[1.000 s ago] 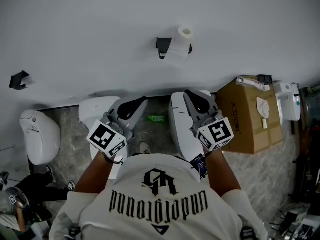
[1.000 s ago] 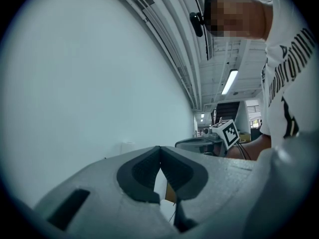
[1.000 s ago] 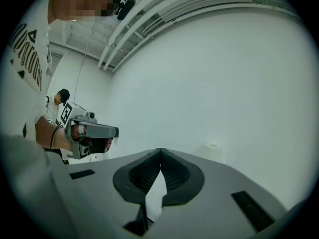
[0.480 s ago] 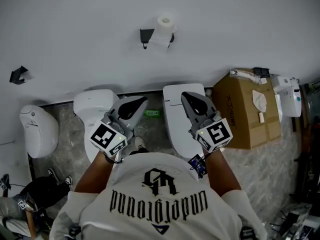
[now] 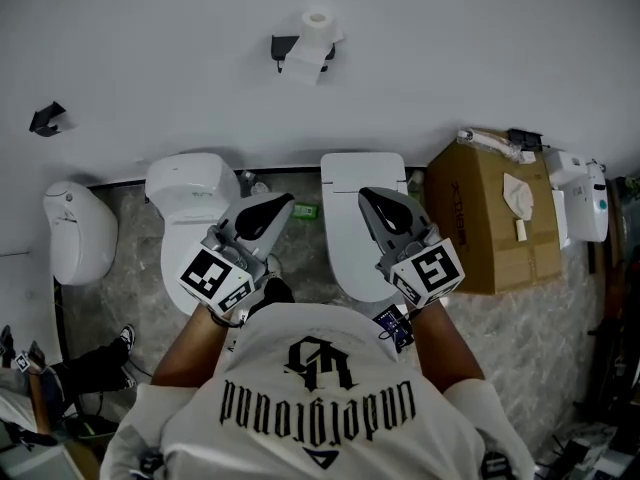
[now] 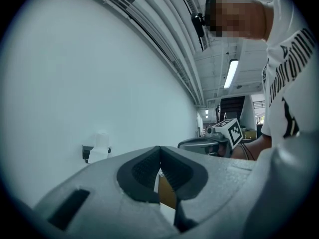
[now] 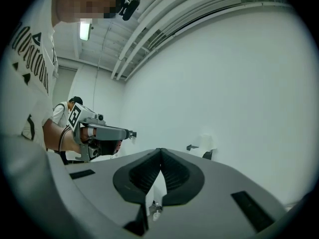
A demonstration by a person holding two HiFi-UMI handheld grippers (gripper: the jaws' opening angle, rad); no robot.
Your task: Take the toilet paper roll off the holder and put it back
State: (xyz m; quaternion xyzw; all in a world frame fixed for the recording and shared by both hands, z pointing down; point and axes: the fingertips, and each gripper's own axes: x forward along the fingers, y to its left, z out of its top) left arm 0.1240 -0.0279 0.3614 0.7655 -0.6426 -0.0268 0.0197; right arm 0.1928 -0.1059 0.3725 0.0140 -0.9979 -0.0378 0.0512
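A white toilet paper roll (image 5: pixel 316 23) sits on a black holder (image 5: pixel 285 48) fixed to the white wall, with a loose sheet hanging down; the roll also shows small in the left gripper view (image 6: pixel 99 143) and the right gripper view (image 7: pixel 205 144). My left gripper (image 5: pixel 281 201) and right gripper (image 5: pixel 366 196) are held side by side near my chest, well short of the wall and apart from the roll. Both are shut with nothing between the jaws; the tips meet in the left gripper view (image 6: pixel 160 148) and the right gripper view (image 7: pixel 160 150).
Two white toilets (image 5: pixel 185 193) (image 5: pixel 350 183) stand against the wall below the holder, a third fixture (image 5: pixel 72 238) at left. A cardboard box (image 5: pixel 485 223) stands at right. A second black bracket (image 5: pixel 45 118) is on the wall at left. Another person's leg (image 5: pixel 95 363) is at lower left.
The roll and holder have shifted up and left in the head view, and the toilets have come further into sight. Both grippers keep their place and stay shut.
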